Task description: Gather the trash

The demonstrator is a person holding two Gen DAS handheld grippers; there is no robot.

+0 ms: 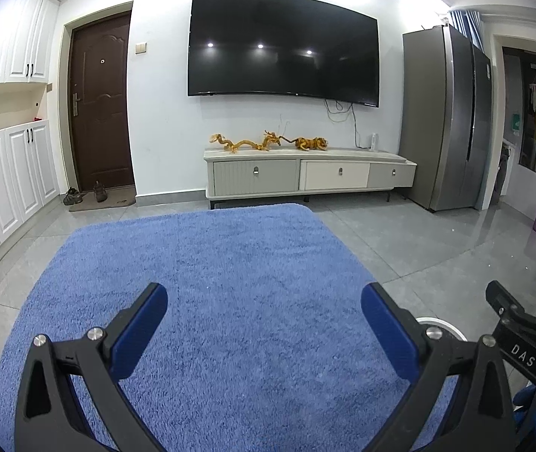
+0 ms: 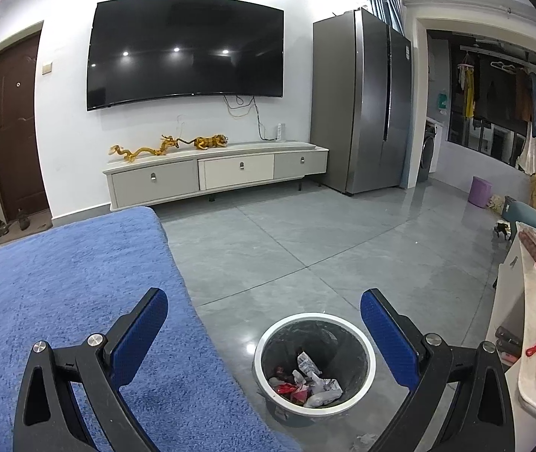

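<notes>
Trash (image 2: 305, 380), a heap of crumpled white and red wrappers, lies at the bottom of one round white-rimmed bin (image 2: 315, 318) standing on the grey tile floor (image 2: 287, 245), just beside the right edge of a blue rug (image 2: 79, 282). Right gripper (image 2: 264, 335) is held level above the bin, its two blue-padded fingers (image 2: 138, 335) spread wide and holding nothing. Left gripper (image 1: 264, 333) is held level over the rug, likewise spread wide and empty; the bin's rim (image 1: 439, 324) peeks out behind its right finger. Against the far wall stands one low cabinet (image 2: 215, 173) with three drawers, below one dark television (image 2: 185, 49). One grey refrigerator (image 2: 362, 101) stands to the right.
</notes>
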